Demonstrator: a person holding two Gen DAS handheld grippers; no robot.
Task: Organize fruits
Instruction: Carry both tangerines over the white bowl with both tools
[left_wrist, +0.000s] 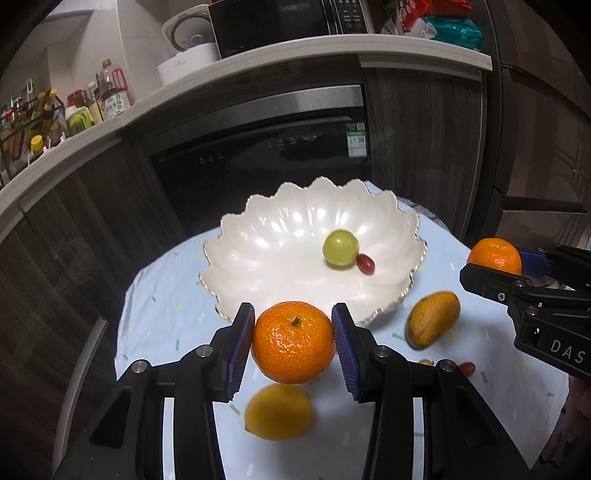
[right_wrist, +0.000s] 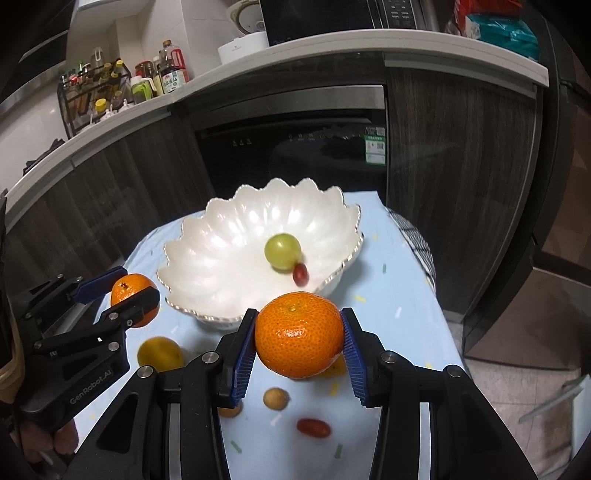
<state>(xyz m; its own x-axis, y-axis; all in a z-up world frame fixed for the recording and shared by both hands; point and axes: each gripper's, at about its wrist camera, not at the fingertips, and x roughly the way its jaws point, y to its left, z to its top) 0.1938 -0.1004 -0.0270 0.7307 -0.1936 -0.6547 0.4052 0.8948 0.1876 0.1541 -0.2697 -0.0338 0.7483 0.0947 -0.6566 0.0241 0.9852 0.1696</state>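
Observation:
A white scalloped bowl (left_wrist: 258, 254) (right_wrist: 207, 258) stands on the light blue table and holds a green grape (left_wrist: 340, 247) (right_wrist: 282, 251) and a small red grape (left_wrist: 365, 264) (right_wrist: 300, 274). My left gripper (left_wrist: 293, 341) is shut on a mandarin (left_wrist: 293, 341) and holds it above the table in front of the bowl; it also shows in the right wrist view (right_wrist: 133, 295). My right gripper (right_wrist: 299, 339) is shut on a second mandarin (right_wrist: 299, 334), seen right of the bowl in the left wrist view (left_wrist: 494, 255).
Loose on the cloth lie a lemon (left_wrist: 279, 411) (right_wrist: 160, 352), a yellow mango (left_wrist: 432, 319), a small round yellow fruit (right_wrist: 275, 398) and a red grape tomato (right_wrist: 314, 427) (left_wrist: 467, 367). A dark oven front (left_wrist: 258, 166) and a counter stand behind the table.

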